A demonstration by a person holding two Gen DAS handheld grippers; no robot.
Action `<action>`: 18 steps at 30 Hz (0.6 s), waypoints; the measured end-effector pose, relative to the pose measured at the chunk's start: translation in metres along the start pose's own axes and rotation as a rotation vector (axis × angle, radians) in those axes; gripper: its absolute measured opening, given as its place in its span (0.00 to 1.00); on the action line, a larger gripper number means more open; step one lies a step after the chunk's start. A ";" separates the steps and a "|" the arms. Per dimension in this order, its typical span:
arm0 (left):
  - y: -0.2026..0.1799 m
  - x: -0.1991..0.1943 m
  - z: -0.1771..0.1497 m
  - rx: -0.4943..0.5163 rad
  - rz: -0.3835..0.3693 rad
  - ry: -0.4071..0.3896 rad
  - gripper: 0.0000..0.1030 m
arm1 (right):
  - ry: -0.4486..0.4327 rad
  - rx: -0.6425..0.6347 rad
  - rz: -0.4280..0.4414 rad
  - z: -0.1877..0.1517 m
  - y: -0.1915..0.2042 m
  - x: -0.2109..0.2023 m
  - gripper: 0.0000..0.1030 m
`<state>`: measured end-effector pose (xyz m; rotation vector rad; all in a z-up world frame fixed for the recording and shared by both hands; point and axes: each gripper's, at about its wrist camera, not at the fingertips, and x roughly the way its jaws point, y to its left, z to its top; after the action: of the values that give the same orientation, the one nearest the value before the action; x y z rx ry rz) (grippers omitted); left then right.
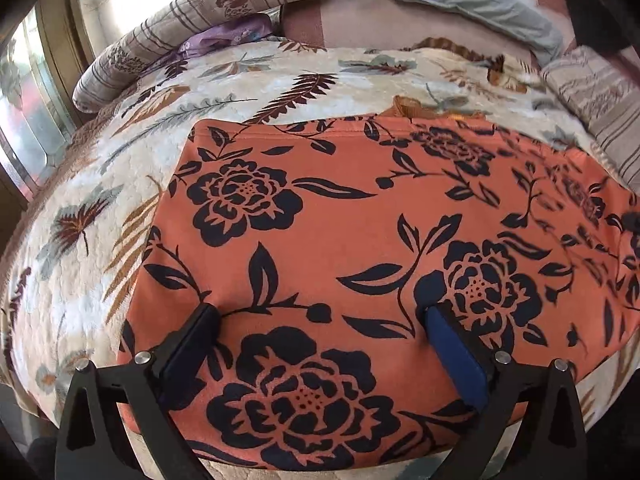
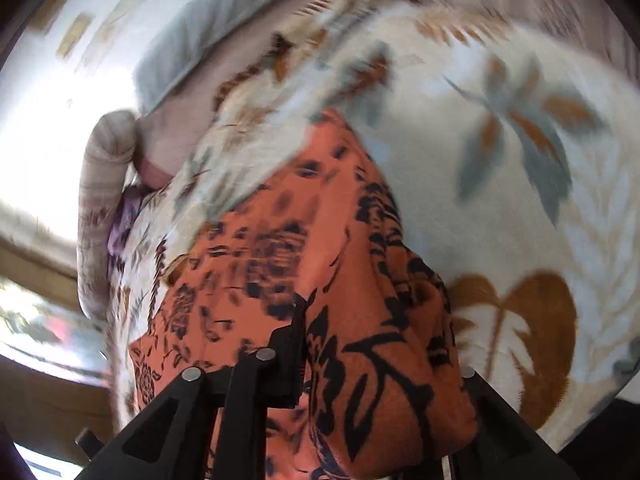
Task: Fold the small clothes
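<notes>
Keep right tongs (image 2: 376, 360) clamped on the bunched orange cloth (image 2: 360, 264), left tongs (image 1: 320, 320) apart and pinning the flat part on the bed (image 1: 100, 264); carry the raised edge over evenly, judging by the slack, avoiding drag across the leafy blanket.

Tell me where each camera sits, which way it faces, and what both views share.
Left wrist: on the left gripper, angled down at the flat orange floral garment; both fingers show, spread open.
Right wrist: on the right gripper, angled down, blurred; jaws clamp a bunched fold of the garment.
Shared: garment, leaf-print blanket, striped bolster.
</notes>
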<state>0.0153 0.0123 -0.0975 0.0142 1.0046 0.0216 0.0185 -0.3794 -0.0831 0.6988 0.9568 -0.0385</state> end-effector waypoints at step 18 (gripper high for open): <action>0.199 -0.064 -0.041 -0.560 0.092 -0.160 0.98 | 0.151 -0.810 0.039 -0.174 0.240 0.062 0.23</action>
<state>-0.0561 0.2101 -0.0615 -0.4434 0.8100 0.3794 0.0058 -0.0767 -0.0688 -0.0313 0.9977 0.4217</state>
